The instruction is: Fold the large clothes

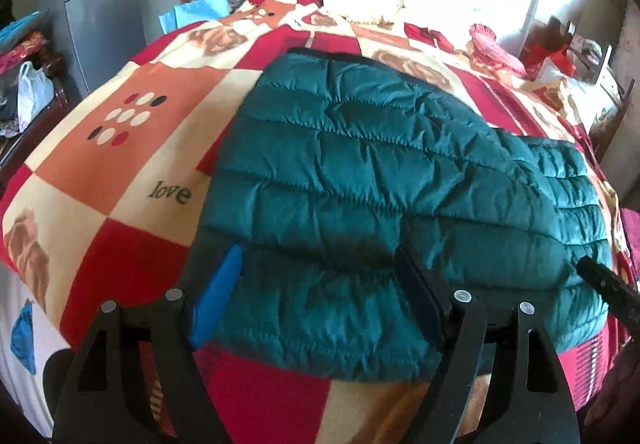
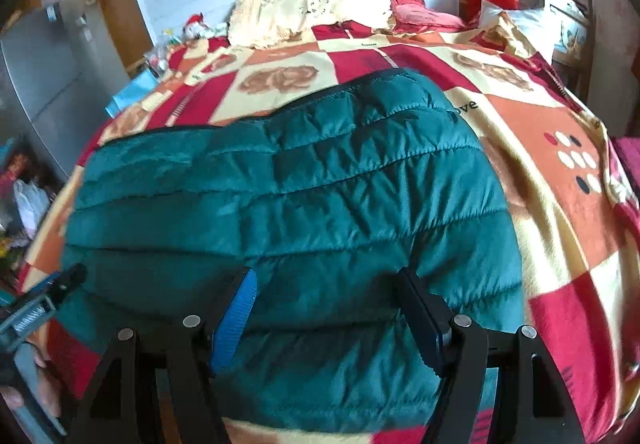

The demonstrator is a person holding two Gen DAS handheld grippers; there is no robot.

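While the teal quilted puffer jacket (image 1: pixel 380 180) lies folded flat on the patchwork bed blanket (image 1: pixel 120 148), the left hand-held gripper (image 1: pixel 316 296) and right hand-held gripper (image 2: pixel 326 308) sit at its near edge, jaws spread apart, clamping nothing.

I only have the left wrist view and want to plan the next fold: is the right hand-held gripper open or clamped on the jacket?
Observer: The right hand-held gripper is open, its fingers apart above the near part of the green jacket, clamping nothing.
Operator: Does blanket show beyond the jacket's right edge?
Observer: Yes, a broad stretch of checked blanket shows to the right of it.
Operator: Where does its far right corner end?
Observer: At the printed word "love", covering its first letter.
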